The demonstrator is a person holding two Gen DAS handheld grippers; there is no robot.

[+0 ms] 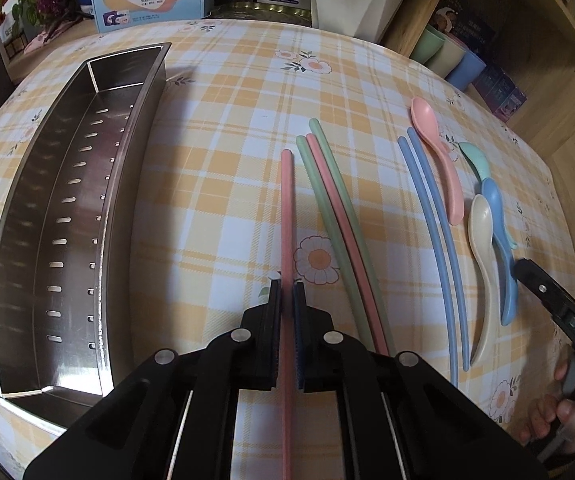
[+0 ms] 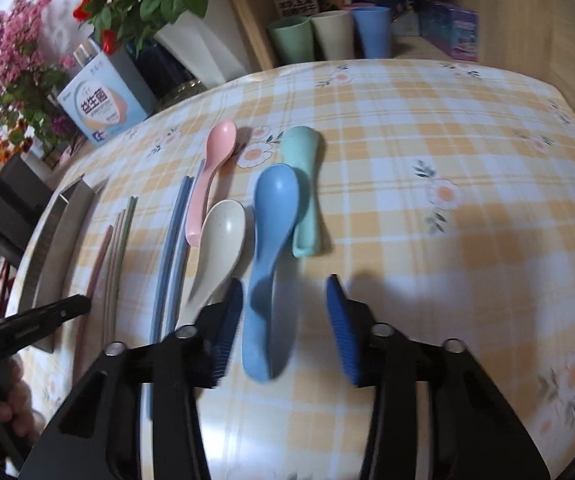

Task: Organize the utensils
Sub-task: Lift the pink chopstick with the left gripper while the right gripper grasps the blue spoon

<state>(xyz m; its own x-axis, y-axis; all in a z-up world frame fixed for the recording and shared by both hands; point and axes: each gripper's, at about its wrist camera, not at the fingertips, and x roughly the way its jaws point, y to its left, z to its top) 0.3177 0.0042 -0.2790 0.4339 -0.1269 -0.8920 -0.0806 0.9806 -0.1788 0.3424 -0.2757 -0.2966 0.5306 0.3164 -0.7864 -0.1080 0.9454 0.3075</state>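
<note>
Left wrist view: metal tray (image 1: 67, 208) empty, all utensils lying right of it. Left gripper (image 1: 287, 312) clamped on pink chopstick (image 1: 286, 216); right gripper (image 2: 285, 320) unclenched, straddling blue spoon (image 2: 267, 256).

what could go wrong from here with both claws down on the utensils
1. The left claw pinches one pink chopstick near its end, so the long free part may swing or slip on the way to the metal tray.
2. The right claw straddles the blue spoon without gripping it yet; the beige spoon lies right beside one finger and could get nudged.
</note>
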